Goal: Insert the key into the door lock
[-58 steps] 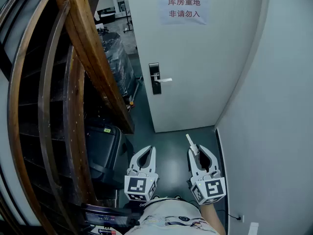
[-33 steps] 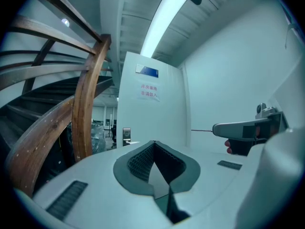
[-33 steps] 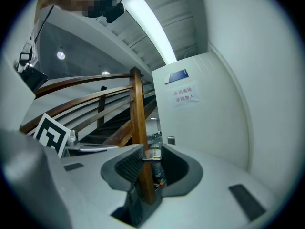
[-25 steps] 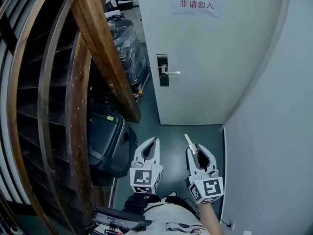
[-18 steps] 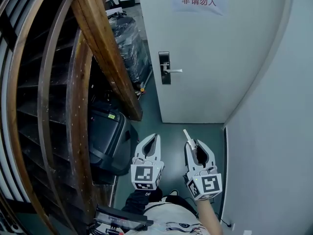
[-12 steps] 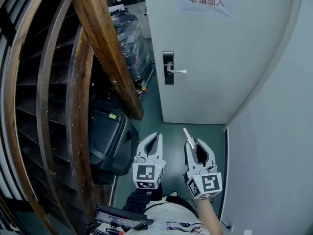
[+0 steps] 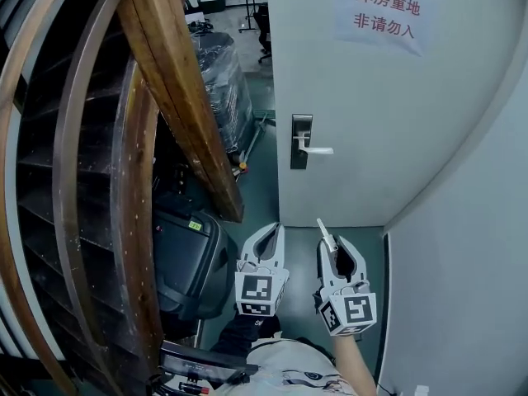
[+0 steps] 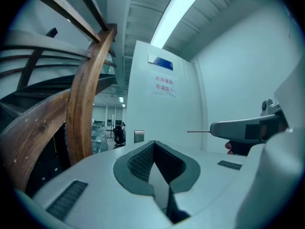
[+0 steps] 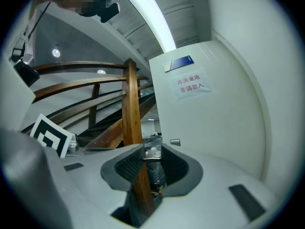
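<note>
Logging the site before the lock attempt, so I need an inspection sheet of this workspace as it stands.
surface: dark green floor, a narrow strip between stairs and wall.
job's things: key points toward the white door; black lock plate with silver handle lies some way ahead, untouched.
clutter: black case and wrapped pallet at left.
grippers: left gripper jaws together, empty; right gripper jaws clamped on the key.
cables: nothing seen clearly.
surroundings: wooden stair rail at left, pale wall at right, printed sign on the door.
</note>
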Action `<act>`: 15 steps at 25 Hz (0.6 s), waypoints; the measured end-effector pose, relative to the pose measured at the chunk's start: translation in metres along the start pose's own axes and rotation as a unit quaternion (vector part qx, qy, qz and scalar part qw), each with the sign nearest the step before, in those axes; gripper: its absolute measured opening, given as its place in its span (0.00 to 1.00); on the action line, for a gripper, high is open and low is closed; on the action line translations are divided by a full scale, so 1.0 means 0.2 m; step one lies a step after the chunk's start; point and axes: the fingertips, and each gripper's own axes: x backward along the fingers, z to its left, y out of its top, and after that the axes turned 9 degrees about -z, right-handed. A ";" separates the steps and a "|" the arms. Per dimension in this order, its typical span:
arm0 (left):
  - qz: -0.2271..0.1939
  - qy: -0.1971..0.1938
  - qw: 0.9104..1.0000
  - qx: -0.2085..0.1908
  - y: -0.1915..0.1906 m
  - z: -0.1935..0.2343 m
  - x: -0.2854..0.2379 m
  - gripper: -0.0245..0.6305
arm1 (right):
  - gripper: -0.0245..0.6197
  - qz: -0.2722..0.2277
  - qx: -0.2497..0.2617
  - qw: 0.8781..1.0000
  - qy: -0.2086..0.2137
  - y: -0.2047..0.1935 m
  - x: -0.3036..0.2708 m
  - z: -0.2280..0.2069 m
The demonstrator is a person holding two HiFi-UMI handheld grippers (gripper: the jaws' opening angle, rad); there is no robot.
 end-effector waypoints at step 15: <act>0.035 -0.004 0.999 0.026 -0.21 0.45 -0.36 0.04 | 0.22 0.039 0.030 0.998 -0.029 -0.25 -0.57 0.01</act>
